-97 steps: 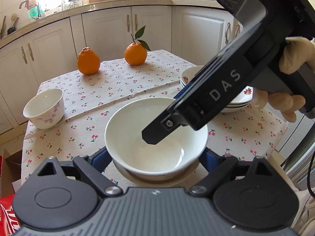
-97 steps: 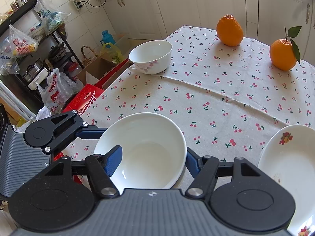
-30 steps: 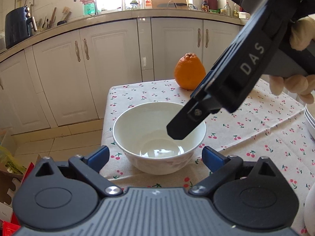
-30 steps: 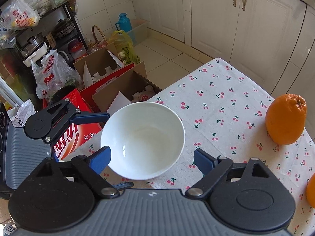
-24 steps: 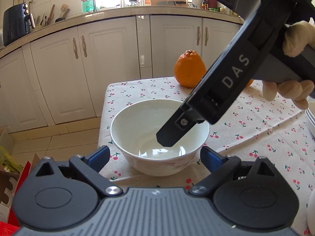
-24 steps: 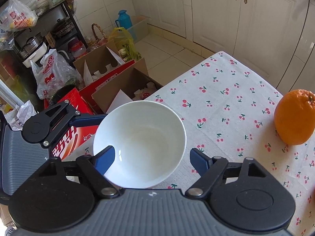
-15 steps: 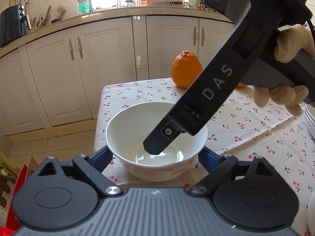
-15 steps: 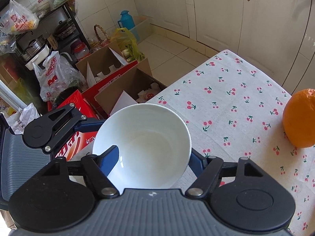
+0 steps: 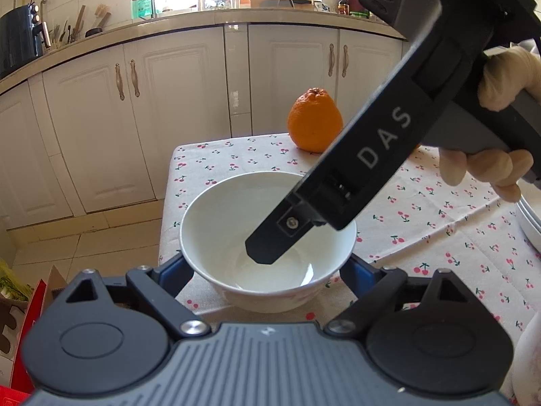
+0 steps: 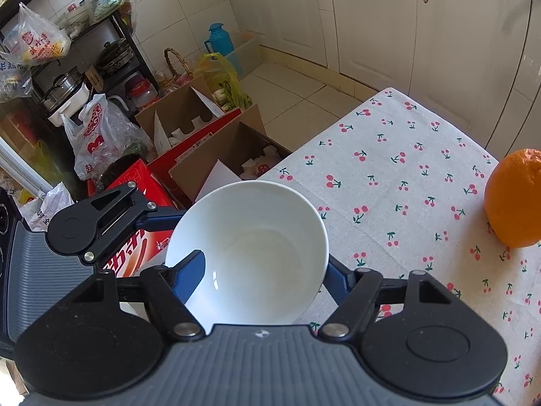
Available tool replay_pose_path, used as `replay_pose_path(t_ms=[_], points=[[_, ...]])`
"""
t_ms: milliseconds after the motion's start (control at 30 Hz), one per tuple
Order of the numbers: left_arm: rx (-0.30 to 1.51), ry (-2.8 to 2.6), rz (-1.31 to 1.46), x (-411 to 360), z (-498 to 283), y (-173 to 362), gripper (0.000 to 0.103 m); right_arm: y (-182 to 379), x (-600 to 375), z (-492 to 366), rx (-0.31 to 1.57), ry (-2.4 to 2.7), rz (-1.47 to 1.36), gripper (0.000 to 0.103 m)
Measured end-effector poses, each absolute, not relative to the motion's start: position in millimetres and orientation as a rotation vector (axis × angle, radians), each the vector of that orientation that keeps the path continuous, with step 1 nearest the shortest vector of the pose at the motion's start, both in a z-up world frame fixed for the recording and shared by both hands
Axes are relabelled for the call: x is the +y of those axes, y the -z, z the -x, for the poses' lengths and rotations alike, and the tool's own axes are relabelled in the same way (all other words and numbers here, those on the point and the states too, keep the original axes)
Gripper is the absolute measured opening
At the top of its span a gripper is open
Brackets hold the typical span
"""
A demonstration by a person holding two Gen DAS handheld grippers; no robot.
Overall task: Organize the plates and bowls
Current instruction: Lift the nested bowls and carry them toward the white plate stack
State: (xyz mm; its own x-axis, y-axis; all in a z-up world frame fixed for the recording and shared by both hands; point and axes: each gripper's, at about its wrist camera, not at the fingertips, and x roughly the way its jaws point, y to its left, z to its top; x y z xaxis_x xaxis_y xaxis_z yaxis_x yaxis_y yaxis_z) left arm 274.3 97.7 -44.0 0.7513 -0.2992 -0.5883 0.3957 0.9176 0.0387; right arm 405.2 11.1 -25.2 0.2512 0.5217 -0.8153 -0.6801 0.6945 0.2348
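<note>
White bowl (image 9: 267, 243) sits at the table's near corner on the cherry-print cloth (image 9: 422, 209), close to two edges, with open floor below.

Left gripper (image 9: 267, 272) straddles it from outside: blue pads against both sides of the wall, jaws roughly half open, reads as clamped on the bowl.

Right gripper (image 10: 260, 270) grips across the rim on the side nearest its camera: one blue finger (image 10: 189, 277) inside the bowl, the other outside, jaws fairly narrow and pinching the wall.

Risks:
- Two grips on one rigid, glazed bowl. If the hands move out of sync the pads probably slip or the bowl twists out (smooth wall, little friction).
- Any drop near this corner likely goes to the floor, onto the cardboard boxes (image 10: 216, 142) and red carton (image 10: 135, 186).
- The cloth hangs over the edge; dragging instead of lifting could bunch it.

Room:
- Orange (image 9: 314, 123) is well apart, toward the far side.
- Plate stack (image 9: 531, 216) shows only at the left view's right edge.
- Cloth between them is open, so I'd route inboard, away from the corner.
</note>
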Motion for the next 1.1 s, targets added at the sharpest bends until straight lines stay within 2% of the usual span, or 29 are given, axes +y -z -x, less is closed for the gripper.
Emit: replay_pose_path(t_ms=[1100], points=[[0.573, 0.414, -0.184, 52.5, -121.8, -38.9, 0.092, -57.6, -51.7, -232.7, 0.908, -0.884, 0.185, 0.079]])
